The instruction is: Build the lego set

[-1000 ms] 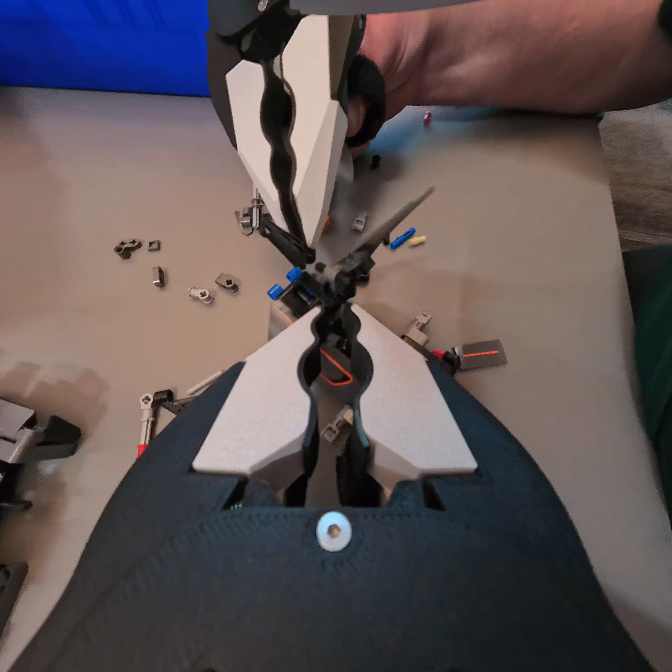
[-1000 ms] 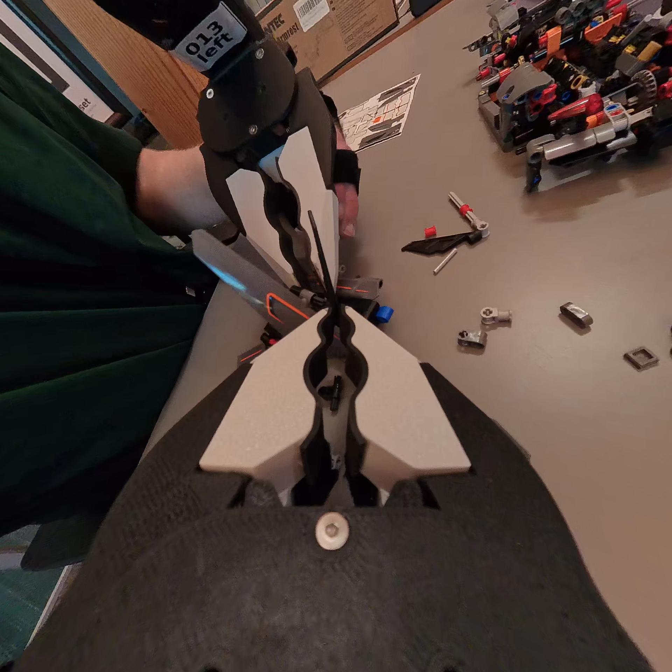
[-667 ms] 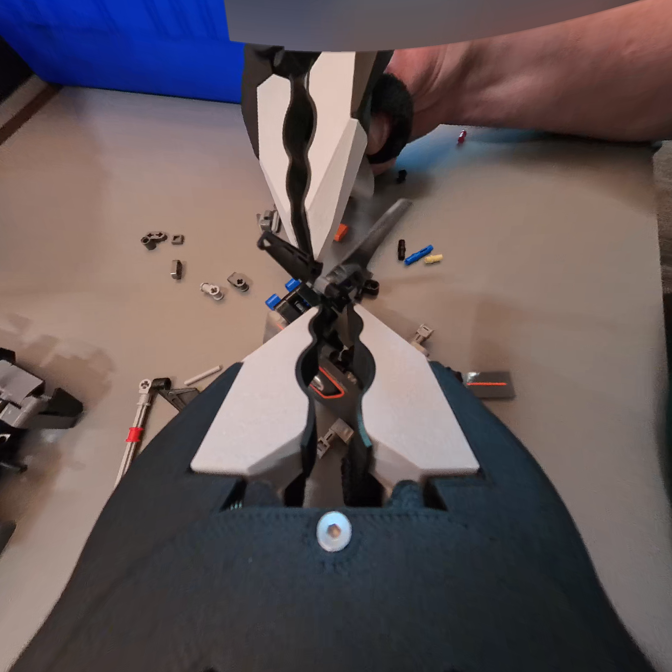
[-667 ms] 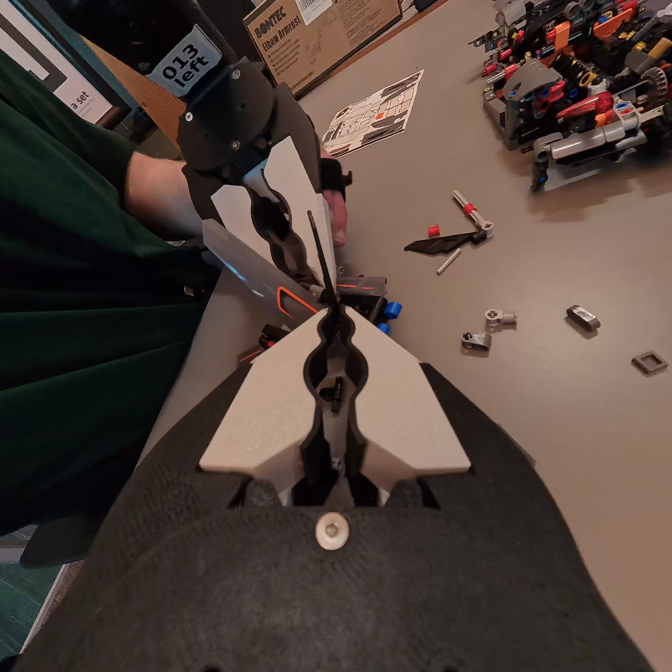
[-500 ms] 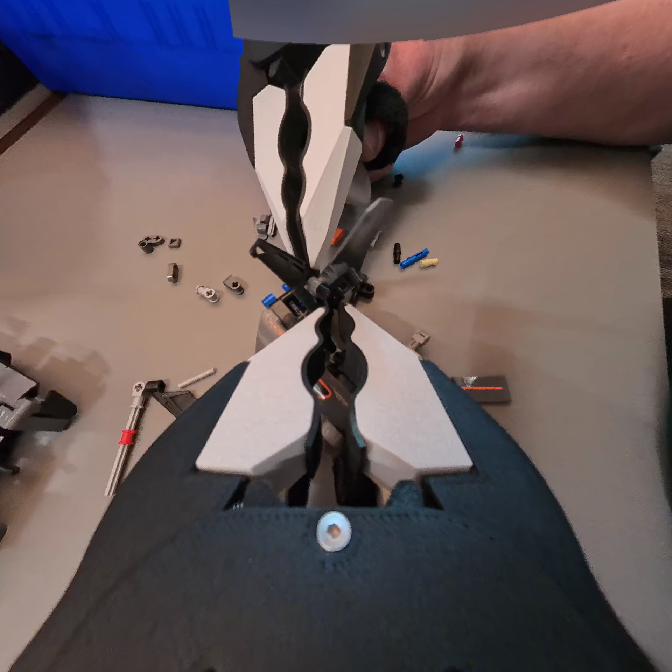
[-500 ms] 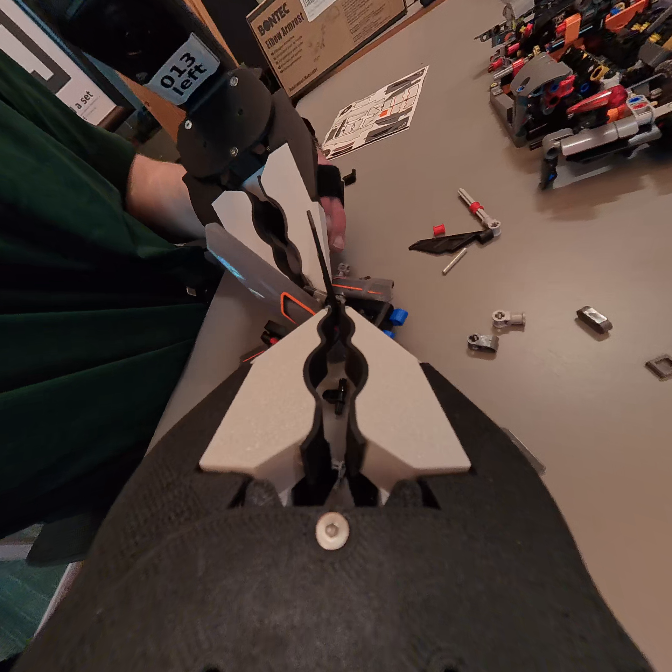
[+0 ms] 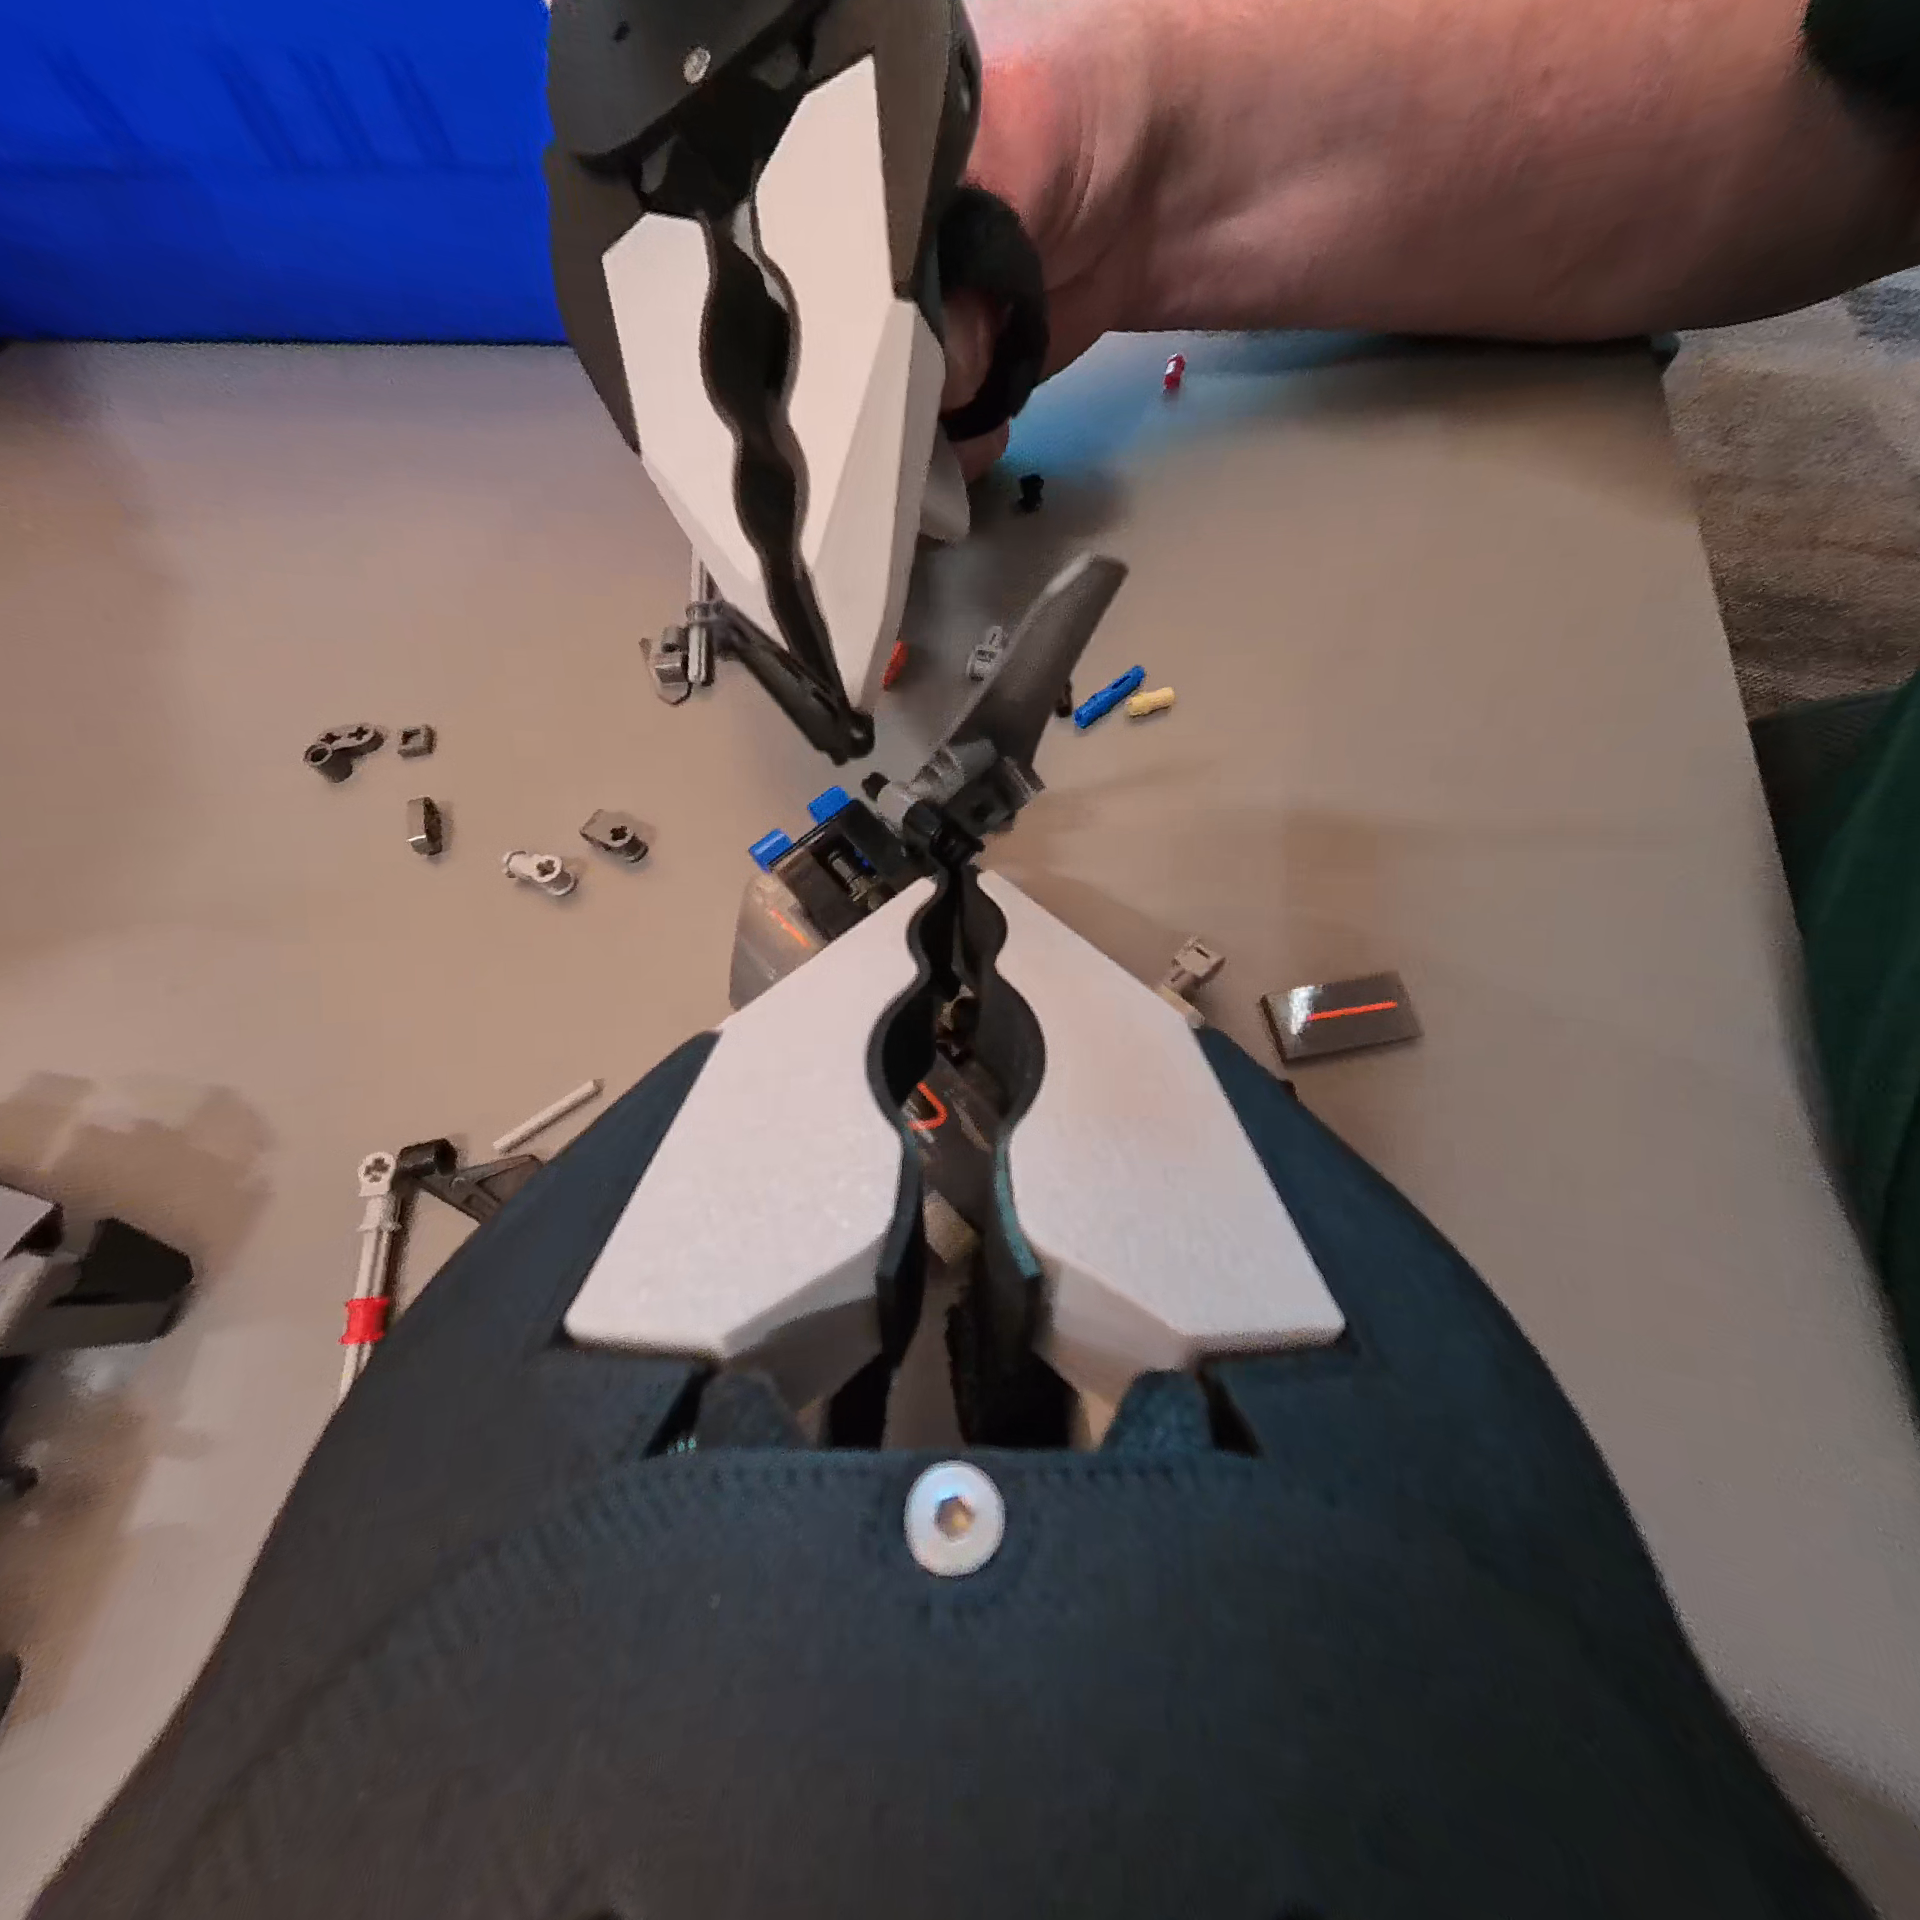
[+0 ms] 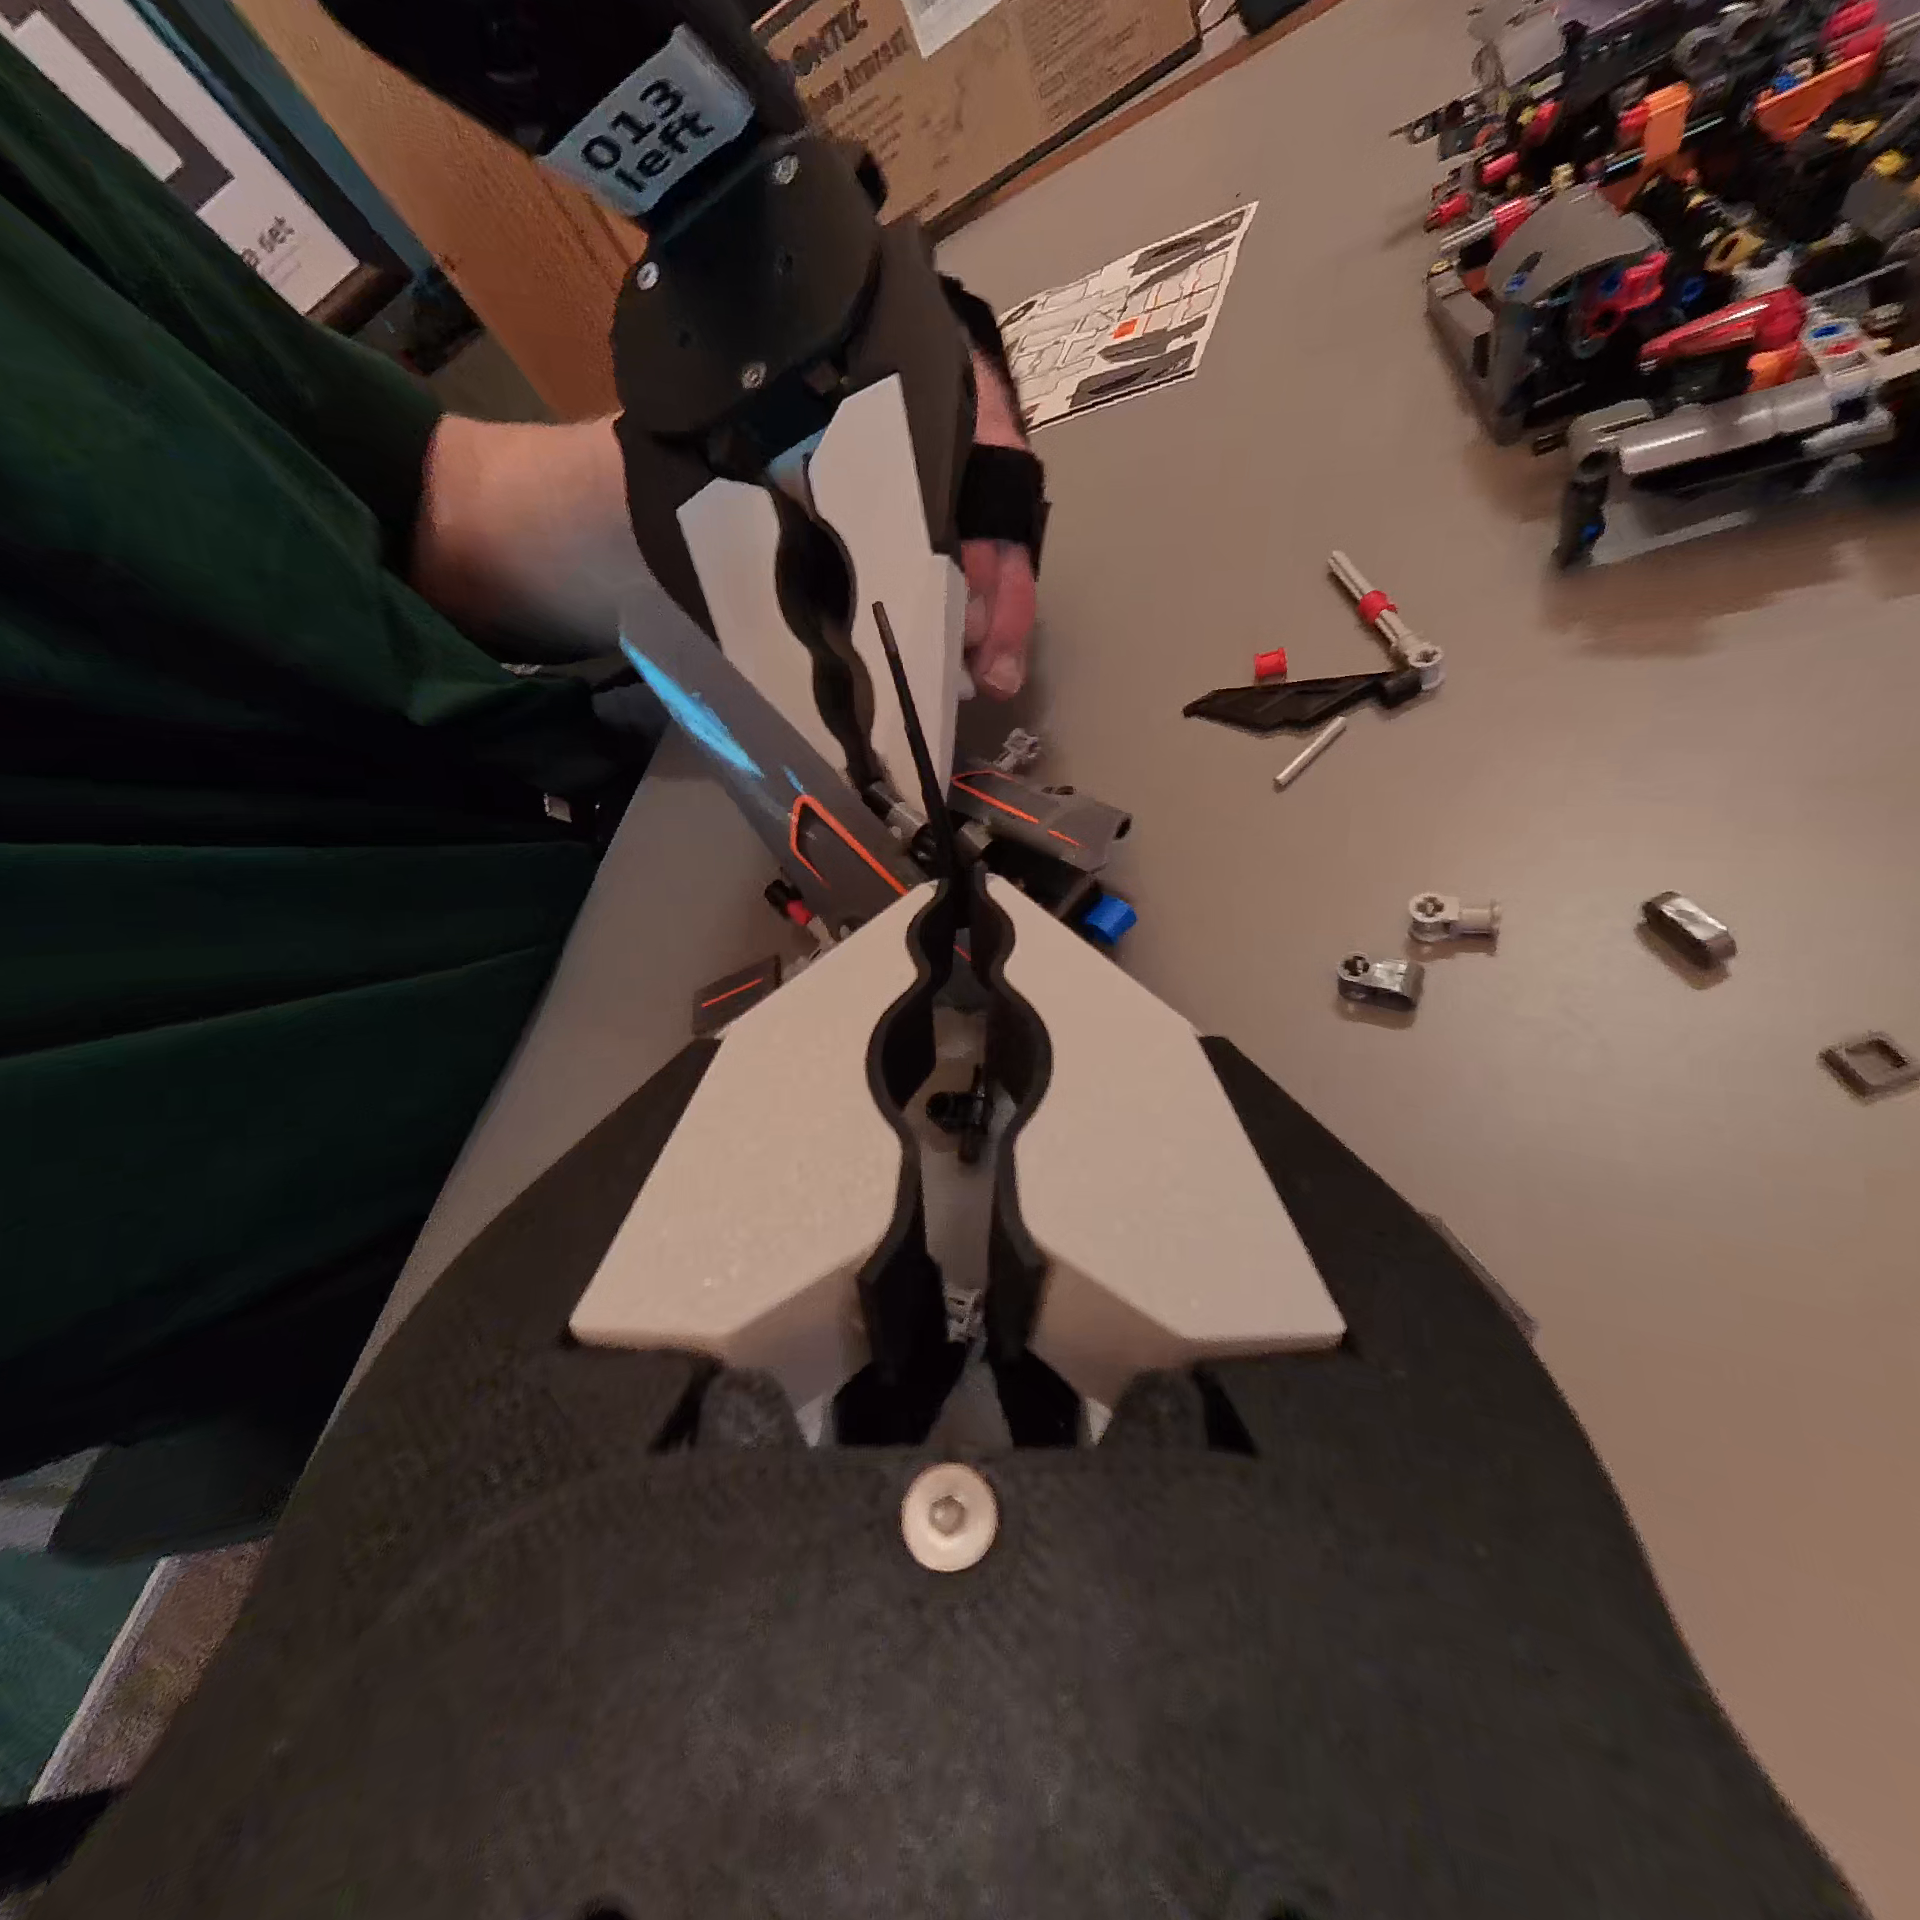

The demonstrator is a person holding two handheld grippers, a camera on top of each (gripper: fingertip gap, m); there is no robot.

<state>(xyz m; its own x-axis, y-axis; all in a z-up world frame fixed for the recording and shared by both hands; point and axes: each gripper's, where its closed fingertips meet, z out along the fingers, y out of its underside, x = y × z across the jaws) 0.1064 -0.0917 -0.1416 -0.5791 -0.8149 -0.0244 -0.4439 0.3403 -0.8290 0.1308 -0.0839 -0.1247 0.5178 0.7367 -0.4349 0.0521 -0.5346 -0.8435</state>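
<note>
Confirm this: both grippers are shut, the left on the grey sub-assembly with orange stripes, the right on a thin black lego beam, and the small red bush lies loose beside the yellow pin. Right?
Not quite. The small red bush lies beside the flat black blade-shaped piece, as the right wrist view shows, not by the yellow pin. The rest holds: the left gripper is shut on the grey sub-assembly with orange stripes, the right gripper on the thin black lego beam.

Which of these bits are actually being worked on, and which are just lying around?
In use:
- left tool, shut on the grey winged assembly
- right tool, shut on the thin black rod

Lying about:
- big colourful model
- sticker sheet
- blue pin and yellow pin
- small grey connectors
- grey tile with orange line
</note>
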